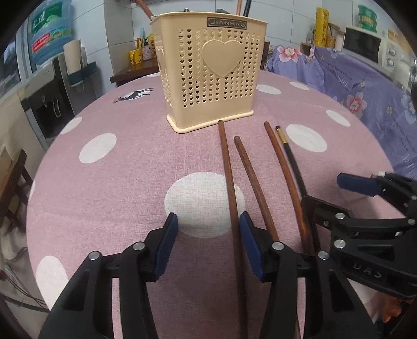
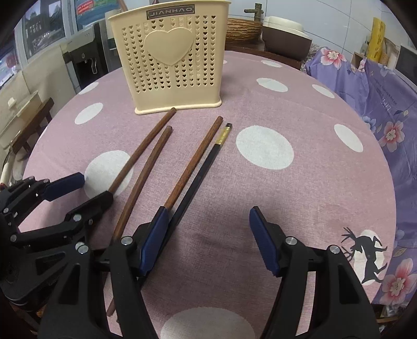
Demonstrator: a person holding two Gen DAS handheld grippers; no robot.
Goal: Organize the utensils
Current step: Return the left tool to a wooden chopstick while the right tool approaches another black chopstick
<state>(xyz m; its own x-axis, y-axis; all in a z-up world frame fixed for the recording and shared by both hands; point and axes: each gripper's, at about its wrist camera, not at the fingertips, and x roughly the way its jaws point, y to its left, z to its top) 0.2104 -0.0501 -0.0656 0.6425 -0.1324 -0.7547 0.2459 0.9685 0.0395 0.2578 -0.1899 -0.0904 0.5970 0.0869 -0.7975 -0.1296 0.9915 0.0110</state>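
Note:
A cream perforated utensil holder [image 1: 211, 78] with a heart on its front stands on the pink dotted tablecloth [image 1: 109, 182]; it also shows in the right wrist view [image 2: 169, 62]. Three brown wooden chopsticks [image 1: 229, 169] and one black chopstick with a gold band [image 1: 292, 159] lie in front of it. My left gripper [image 1: 208, 229] is open, with the leftmost brown chopstick between its fingers, near the right pad. My right gripper [image 2: 208, 229] is open, its left pad beside the black chopstick [image 2: 198, 180] and the rightmost brown one [image 2: 195, 161].
Utensil handles [image 1: 242, 7] stick up out of the holder. A water dispenser [image 1: 49, 104] stands left of the table. A purple floral cloth [image 1: 365, 91] covers furniture on the right, with a microwave [image 1: 365, 44] on it. A basket [image 2: 242, 28] and cooker [image 2: 284, 34] sit behind the table.

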